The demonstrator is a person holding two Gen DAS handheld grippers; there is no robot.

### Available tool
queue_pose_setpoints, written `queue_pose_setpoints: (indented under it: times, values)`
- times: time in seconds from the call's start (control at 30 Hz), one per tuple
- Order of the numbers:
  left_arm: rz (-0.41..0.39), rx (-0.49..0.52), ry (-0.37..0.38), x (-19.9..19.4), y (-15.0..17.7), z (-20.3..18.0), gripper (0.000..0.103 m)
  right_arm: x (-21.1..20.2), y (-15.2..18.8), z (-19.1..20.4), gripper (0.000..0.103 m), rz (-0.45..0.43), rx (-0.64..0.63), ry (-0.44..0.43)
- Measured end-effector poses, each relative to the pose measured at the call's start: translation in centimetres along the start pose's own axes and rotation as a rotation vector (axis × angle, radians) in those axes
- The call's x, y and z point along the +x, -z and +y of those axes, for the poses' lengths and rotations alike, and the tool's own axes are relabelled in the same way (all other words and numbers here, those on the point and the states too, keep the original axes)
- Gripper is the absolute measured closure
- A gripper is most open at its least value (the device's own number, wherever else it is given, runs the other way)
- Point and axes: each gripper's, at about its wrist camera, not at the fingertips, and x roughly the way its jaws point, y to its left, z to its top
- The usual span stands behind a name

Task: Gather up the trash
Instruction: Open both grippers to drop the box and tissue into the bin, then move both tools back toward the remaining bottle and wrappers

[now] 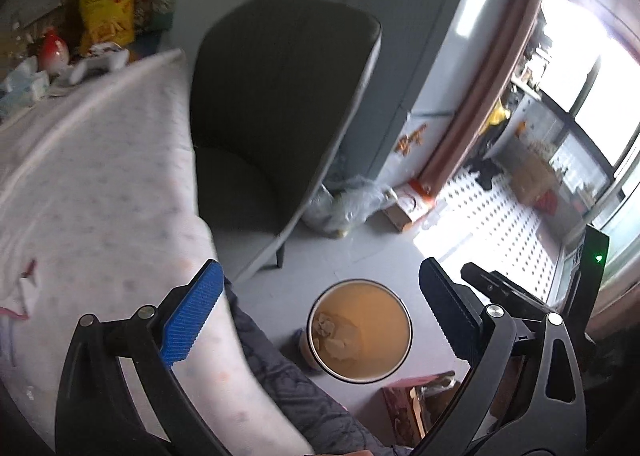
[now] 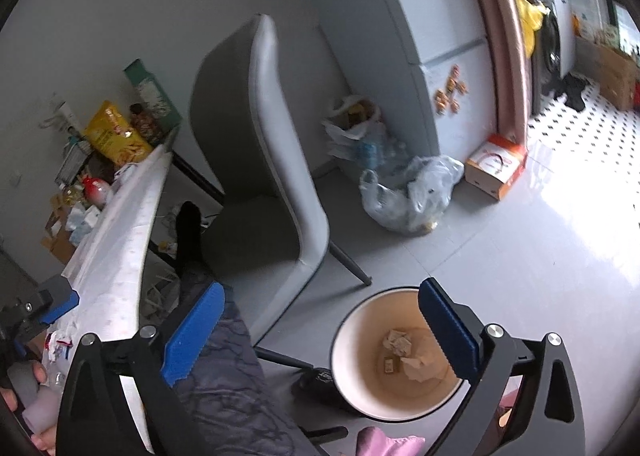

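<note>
A round waste bin (image 1: 360, 330) stands on the grey floor beside the table, with crumpled paper scraps (image 1: 334, 334) at its bottom. It also shows in the right wrist view (image 2: 394, 352), with scraps (image 2: 404, 352) inside. My left gripper (image 1: 320, 308) is open and empty, held above the bin. My right gripper (image 2: 324, 332) is open and empty, also above the bin, its right finger over the rim. A torn wrapper (image 2: 60, 344) lies on the table edge near the left gripper body.
A grey chair (image 1: 276, 96) (image 2: 260, 160) stands by the table with its white cloth (image 1: 100, 176). Plastic bags (image 2: 408, 188) and a carton (image 2: 496, 164) lie by the fridge. Snack packs (image 1: 108, 0) crowd the table's far end. My leg (image 2: 224, 376) is below.
</note>
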Motion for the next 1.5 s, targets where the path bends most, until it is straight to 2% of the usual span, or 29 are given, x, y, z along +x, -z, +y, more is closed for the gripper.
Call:
queue_pose_setpoints:
  times: [0.2,0.4,0.67,0.87,1.03,1.5]
  values:
    - [-0.114,-0.051,-0.021,-4.2,0.2,2.8,0.006,-1.0,-0.1,4.6,0.008,-0.017,-0.062,-0.024]
    - [-0.182,-0.103,-0.055,-7.6,0.7,6.2,0.006,-2.2,0.2,8.8,0.008,-0.049,-0.122,-0.068]
    - [-0.248,-0.186,-0.102,-11.3,2.1,11.1,0.006,-1.9,1.3,14.5,0.008,-0.014,-0.196,-0.151]
    - [-0.262,-0.257,-0.132,-13.4,4.1,15.0,0.006,-1.4,2.4,18.3,0.008,0.028,-0.258,-0.243]
    - [-0.274,-0.314,-0.165,-15.2,6.0,18.2,0.006,-0.7,3.5,21.5,0.008,0.054,-0.307,-0.285]
    - [-0.261,-0.424,-0.253,-18.2,11.6,25.2,0.006,0.8,5.5,27.7,0.008,0.103,-0.404,-0.351]
